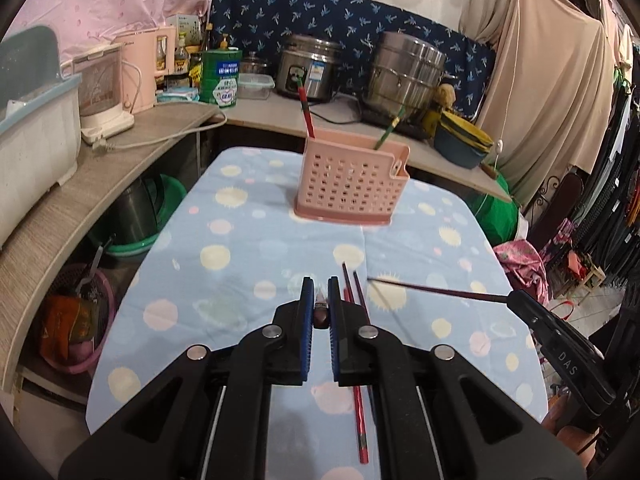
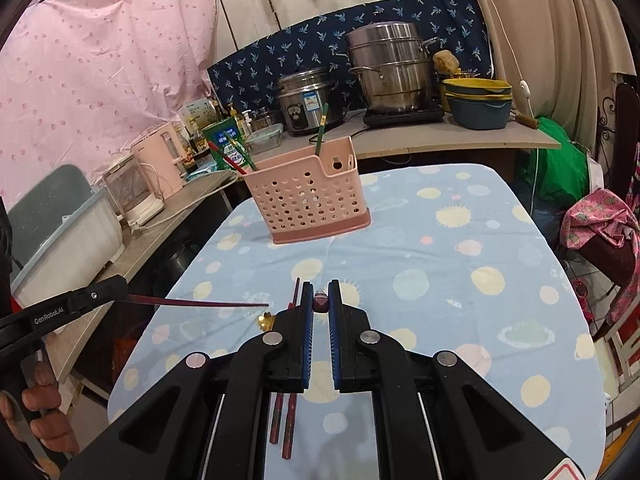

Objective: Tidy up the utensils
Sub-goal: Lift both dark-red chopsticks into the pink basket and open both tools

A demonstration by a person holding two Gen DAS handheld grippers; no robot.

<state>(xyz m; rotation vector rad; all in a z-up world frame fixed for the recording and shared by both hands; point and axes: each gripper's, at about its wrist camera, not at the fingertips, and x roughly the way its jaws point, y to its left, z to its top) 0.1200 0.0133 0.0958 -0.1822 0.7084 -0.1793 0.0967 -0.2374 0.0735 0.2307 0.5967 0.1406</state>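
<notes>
A pink perforated utensil holder (image 1: 351,184) stands on the blue dotted cloth, with a red chopstick (image 1: 306,111) and a green chopstick (image 1: 387,133) standing in it. It also shows in the right wrist view (image 2: 308,196). My left gripper (image 1: 319,293) is shut on a dark red chopstick (image 1: 321,312), seen end-on. Its shaft shows in the right wrist view (image 2: 200,302). My right gripper (image 2: 320,295) is shut on another dark chopstick (image 2: 321,304); its shaft shows in the left wrist view (image 1: 436,289). Loose red chopsticks (image 1: 358,380) lie on the cloth below both grippers.
A counter (image 1: 120,160) wraps the left and back, with a kettle (image 1: 148,68), a green tin (image 1: 221,76), a rice cooker (image 1: 312,68), a steel steamer (image 1: 408,72) and stacked bowls (image 1: 464,140). Baskets sit under the counter. Clothes hang at the right.
</notes>
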